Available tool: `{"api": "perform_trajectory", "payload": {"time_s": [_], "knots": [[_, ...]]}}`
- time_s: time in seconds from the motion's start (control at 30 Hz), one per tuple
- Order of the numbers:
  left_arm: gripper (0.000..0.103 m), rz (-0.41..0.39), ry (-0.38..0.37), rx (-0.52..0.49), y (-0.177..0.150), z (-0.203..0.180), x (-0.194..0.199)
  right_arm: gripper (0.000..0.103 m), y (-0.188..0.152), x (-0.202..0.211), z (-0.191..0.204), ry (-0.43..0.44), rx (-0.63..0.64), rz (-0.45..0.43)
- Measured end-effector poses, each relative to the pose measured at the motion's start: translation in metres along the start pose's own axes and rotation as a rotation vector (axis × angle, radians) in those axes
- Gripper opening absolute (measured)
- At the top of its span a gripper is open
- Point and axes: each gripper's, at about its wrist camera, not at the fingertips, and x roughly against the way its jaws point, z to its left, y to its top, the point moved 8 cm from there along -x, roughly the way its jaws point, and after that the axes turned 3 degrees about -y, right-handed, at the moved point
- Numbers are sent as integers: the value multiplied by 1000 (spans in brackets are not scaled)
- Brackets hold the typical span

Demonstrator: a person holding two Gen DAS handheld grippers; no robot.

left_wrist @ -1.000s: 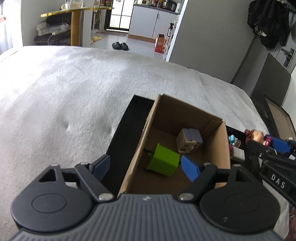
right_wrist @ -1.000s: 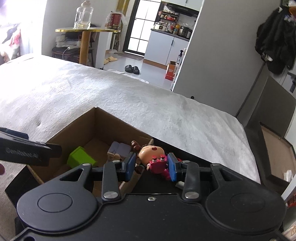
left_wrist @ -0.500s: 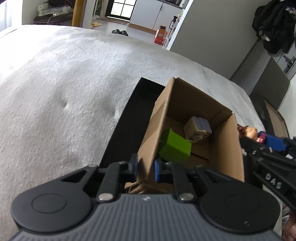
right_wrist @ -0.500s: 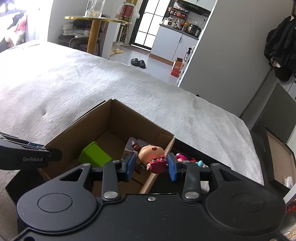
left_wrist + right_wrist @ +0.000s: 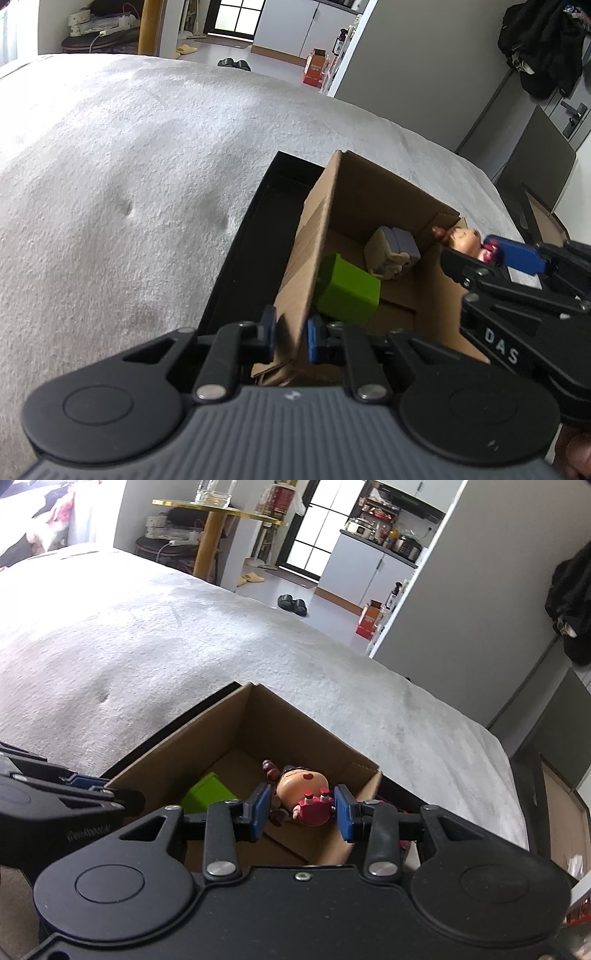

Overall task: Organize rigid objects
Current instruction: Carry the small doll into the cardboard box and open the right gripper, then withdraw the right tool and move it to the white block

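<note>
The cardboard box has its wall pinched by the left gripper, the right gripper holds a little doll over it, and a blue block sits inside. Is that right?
Not quite: the block inside the cardboard box is green, not blue, as the left wrist view shows. The rest holds: the left gripper pinches the box wall, and the right gripper holds the doll over the box.

Bedspread (image 5: 129, 177) left of the cardboard box (image 5: 373, 192) is wide open; inside, green block (image 5: 347, 291) and beige toy (image 5: 391, 251) hog the floor; far corner's free.

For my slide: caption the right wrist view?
Right gripper holds doll figure over cardboard box.
</note>
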Motion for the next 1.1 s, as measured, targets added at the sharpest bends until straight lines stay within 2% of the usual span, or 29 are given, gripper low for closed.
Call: {"api": "perform_trajectory", "payload": {"time_s": [0.3,0.4,0.47,0.63,0.93,1.1], "knots": [[15,-2,15,6,1,1,1,37,27,-4,11,6,86,-66],[15,-3,24,1,0,0,1,43,39,0,12,-14,118,-121],[14,-3,30,-1,0,0,0,43,43,1,9,-19,116,-129],[14,-6,52,-7,1,1,0,50,37,2,4,1,107,-120],[14,3,69,-22,3,-1,1,51,18,6,-14,27,62,-96],[18,34,142,-42,6,-5,4,55,10,6,-25,47,30,-90]]}}
